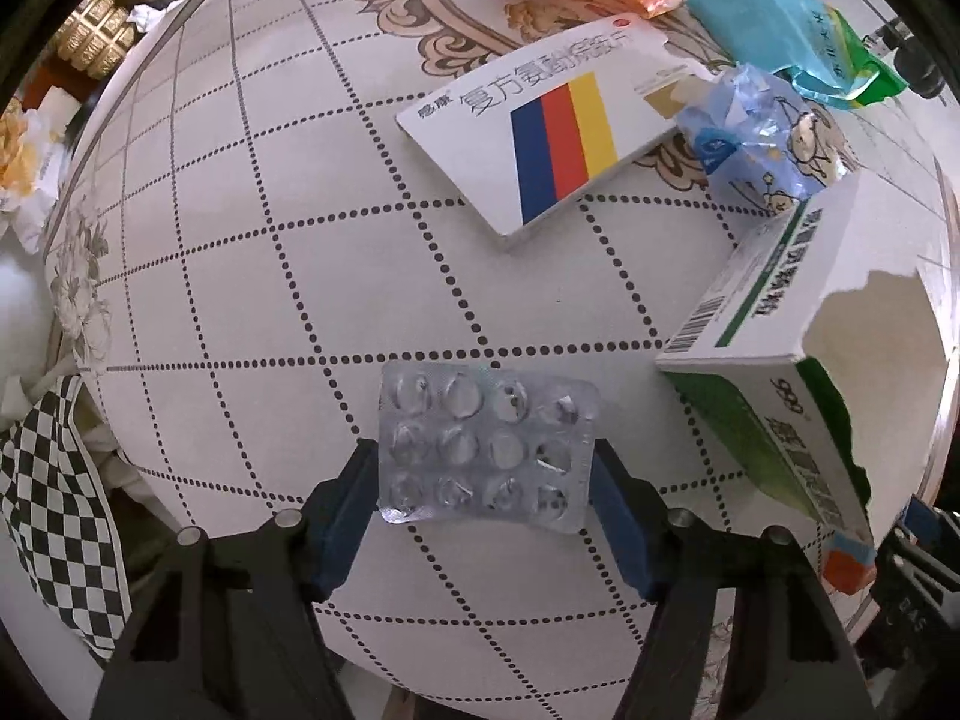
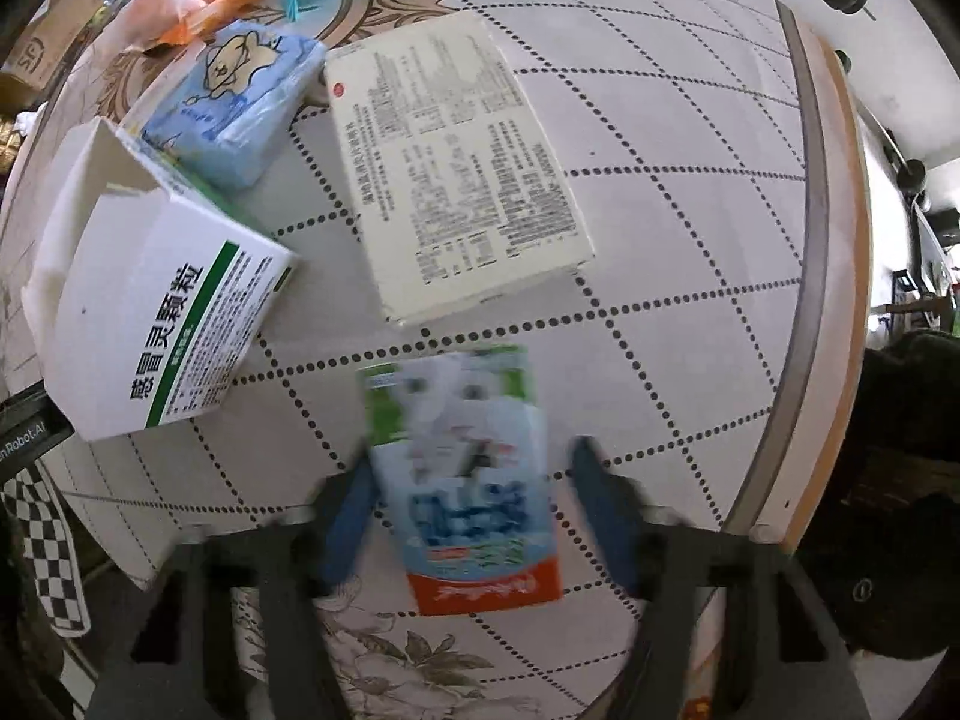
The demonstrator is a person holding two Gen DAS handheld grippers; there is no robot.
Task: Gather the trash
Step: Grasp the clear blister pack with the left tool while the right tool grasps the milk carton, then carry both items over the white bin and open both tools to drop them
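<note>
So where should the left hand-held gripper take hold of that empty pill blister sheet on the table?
Probably across its two short side edges, coming straight down from above. The blister sheet lies flat on the table, too thin to grip otherwise, and the left hand-held gripper already has one finger at each of those edges.

A home, by the look of it: a round table (image 1: 252, 276) under a floral tablecloth with dotted squares carries household litter such as medicine boxes (image 1: 540, 138), an emptied blister pack (image 1: 486, 450) and a tissue packet (image 2: 240, 102), while cluttered belongings crowd the far left edge.
</note>
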